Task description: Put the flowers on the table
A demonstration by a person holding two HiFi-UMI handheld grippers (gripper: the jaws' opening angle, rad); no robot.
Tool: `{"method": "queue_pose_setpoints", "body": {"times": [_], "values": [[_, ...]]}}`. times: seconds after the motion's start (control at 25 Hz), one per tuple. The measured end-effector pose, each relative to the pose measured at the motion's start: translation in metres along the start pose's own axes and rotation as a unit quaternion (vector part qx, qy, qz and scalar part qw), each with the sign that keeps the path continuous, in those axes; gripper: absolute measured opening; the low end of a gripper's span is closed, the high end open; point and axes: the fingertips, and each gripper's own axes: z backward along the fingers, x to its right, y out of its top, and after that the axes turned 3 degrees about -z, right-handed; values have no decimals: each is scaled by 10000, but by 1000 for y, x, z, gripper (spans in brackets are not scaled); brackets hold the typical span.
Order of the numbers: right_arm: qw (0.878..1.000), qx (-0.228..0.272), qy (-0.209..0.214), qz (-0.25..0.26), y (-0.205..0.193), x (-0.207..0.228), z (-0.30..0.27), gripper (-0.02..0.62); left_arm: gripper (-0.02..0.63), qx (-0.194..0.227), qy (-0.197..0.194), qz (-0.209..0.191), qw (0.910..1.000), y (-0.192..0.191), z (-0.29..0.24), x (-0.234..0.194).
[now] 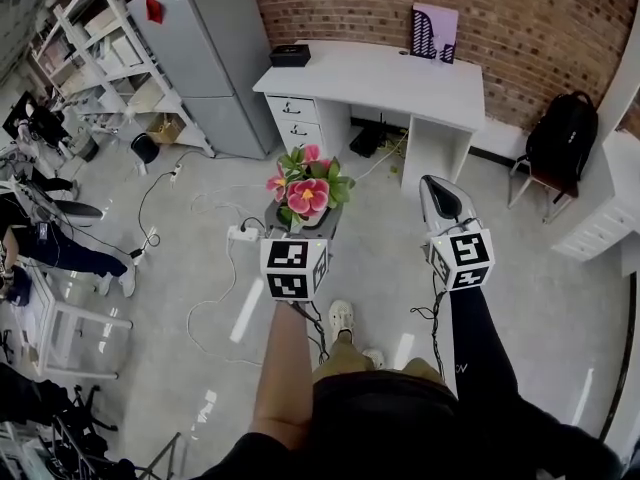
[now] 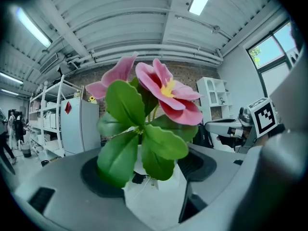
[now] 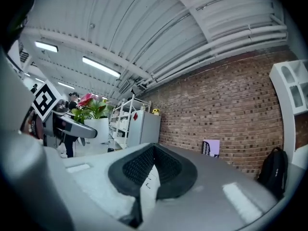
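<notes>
Flowers [image 1: 306,190], grasped by their pot in the left gripper [image 1: 298,223], could tip out if jolted before reaching the table [image 1: 400,88], while the right gripper [image 1: 441,196] is clenched empty.

The flowers [image 1: 305,190] stand between the jaws of the left gripper [image 1: 302,222], up above the floor [image 1: 190,278] and in front of the table [image 1: 400,83], with the right gripper [image 1: 441,200] to their right and apart from them. The table stands against the wall [image 1: 520,18], with a box [image 1: 290,55] on its left end and a card [image 1: 434,33] leaning on the wall at its back right. A fridge [image 1: 205,48] stands left of the table with shelves [image 1: 100,38] further left, and a backpack [image 1: 562,133] sits on a chair [image 1: 530,178] to the table's right
</notes>
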Motion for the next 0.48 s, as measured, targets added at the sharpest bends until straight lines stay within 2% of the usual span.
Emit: {"method": "queue_pose_setpoints", "body": {"times": [0.2,0.32,0.48], "values": [[9999,27,99,-66,-3,-3,-16,0,339,-21,37,-36,10000,-1,-8,-12],[9997,63,233,79,-8,-10,-31,0,339,29,124,-33,9999,-2,-18,-27],[9994,90,198,275,-15,-7,-60,0,339,85,294,-59,9995,-8,-30,-56]]}}
